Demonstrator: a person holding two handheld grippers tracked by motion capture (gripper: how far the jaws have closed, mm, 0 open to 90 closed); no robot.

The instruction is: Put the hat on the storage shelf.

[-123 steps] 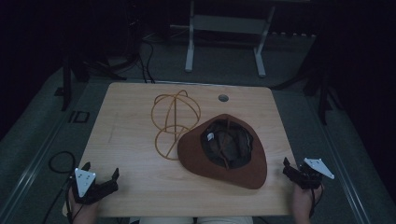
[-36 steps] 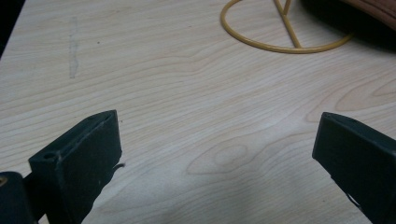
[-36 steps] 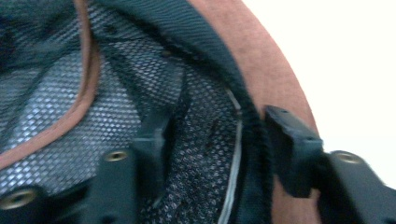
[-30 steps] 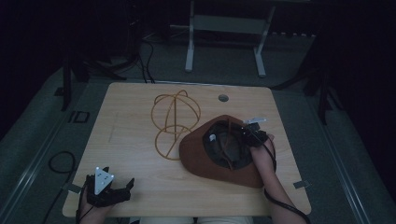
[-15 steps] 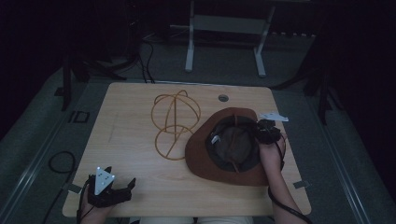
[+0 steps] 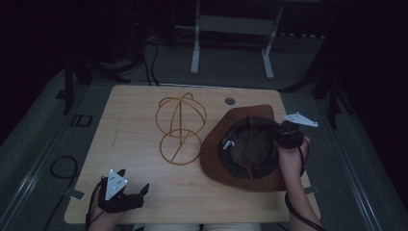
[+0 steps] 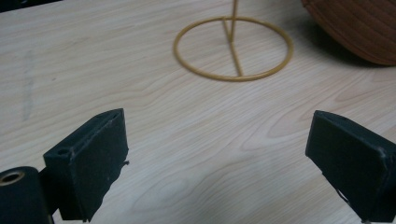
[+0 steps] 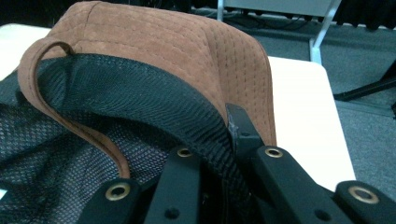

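Note:
A brown suede hat (image 6: 214,159) lies crown down on the right half of the wooden table (image 6: 125,125), its black mesh lining (image 8: 93,93) facing up. My right gripper (image 6: 281,134) is shut on the hat's right edge, which is raised off the table. In the right gripper view the jaws (image 8: 212,149) pinch the mesh and suede rim (image 8: 187,51). A gold wire hat stand (image 6: 182,120) stands at the table's middle, just left of the hat. My left gripper (image 6: 133,179) hovers open near the front left edge, empty, facing the stand's base ring (image 7: 236,58) and the hat (image 7: 355,28).
A round cable hole (image 6: 230,101) sits near the table's far edge. A white desk frame (image 6: 231,29) stands on the floor beyond the table. Cables (image 6: 62,168) lie on the floor at the left. Bare wood spreads across the table's left half.
My right gripper reached the hat, closed on its edge, then rose and pulled right, tipping that side up. My left gripper came in from the left edge over the table front.

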